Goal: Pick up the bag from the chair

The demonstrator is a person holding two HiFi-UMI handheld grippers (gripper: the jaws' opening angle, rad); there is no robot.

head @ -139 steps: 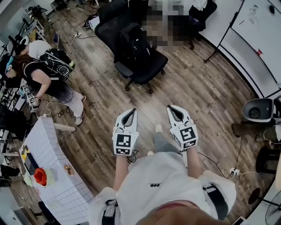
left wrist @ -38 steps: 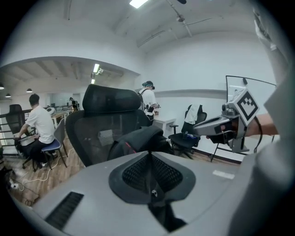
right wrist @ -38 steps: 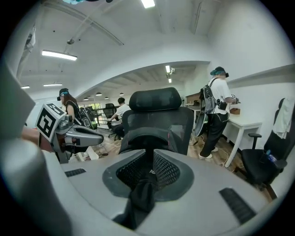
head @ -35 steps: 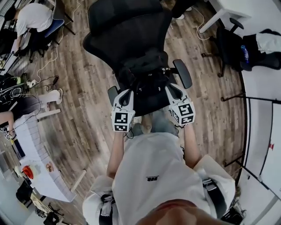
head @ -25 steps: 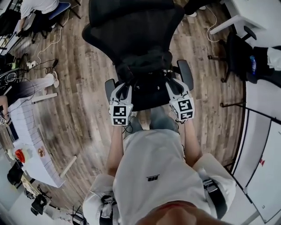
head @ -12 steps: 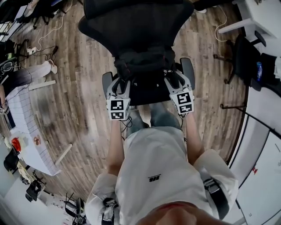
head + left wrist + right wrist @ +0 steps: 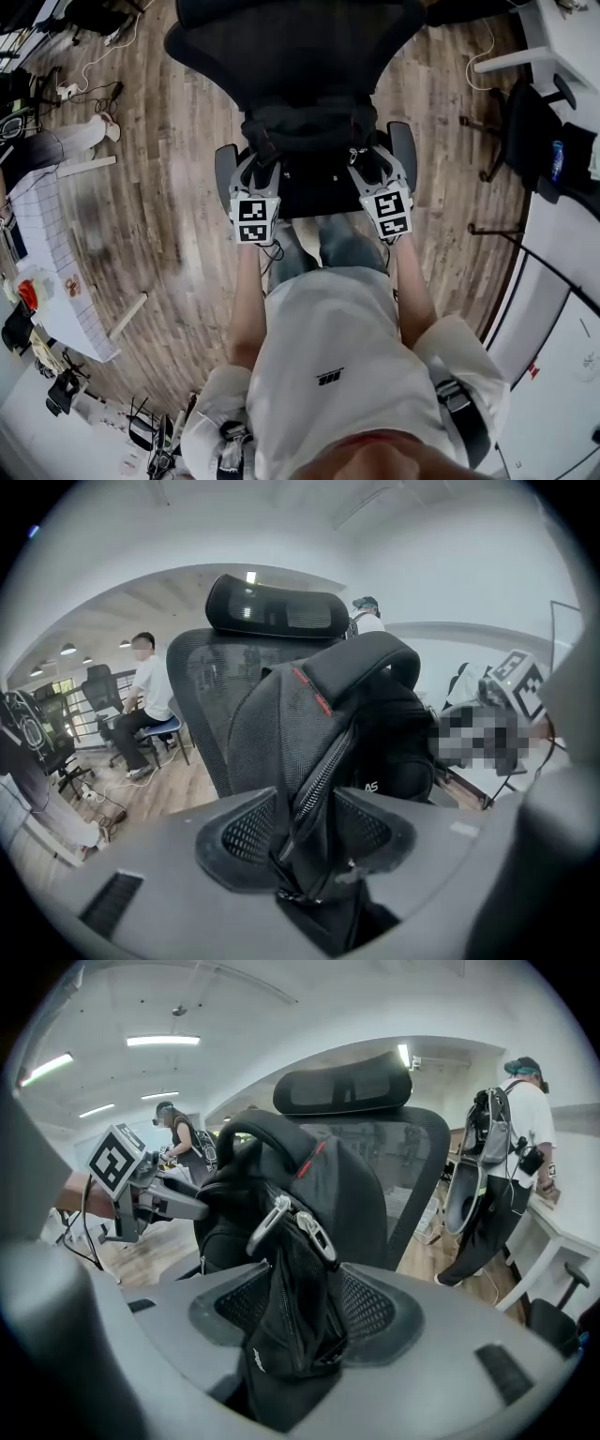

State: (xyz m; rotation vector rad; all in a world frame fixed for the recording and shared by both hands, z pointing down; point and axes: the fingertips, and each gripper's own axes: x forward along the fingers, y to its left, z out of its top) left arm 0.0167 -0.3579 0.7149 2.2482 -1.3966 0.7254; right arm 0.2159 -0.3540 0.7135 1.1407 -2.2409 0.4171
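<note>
On chair, bag leans against backrest, armrests either side; left claw and right claw just opened wide, bag fabric between.

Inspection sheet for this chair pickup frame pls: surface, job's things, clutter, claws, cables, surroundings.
Surface: black mesh office chair, with the backpack on its seat.
Job's things: black backpack, upright against the backrest.
Clutter: nothing seen on the chair.
Grippers: left claw and right claw are open, jaws have just been opening. Backpack fabric sits between each pair, not yet clamped.
Cables: white cable on the floor, away from the chair.
Surroundings: wood floor, white table, second chair, seated person, standing person.
</note>
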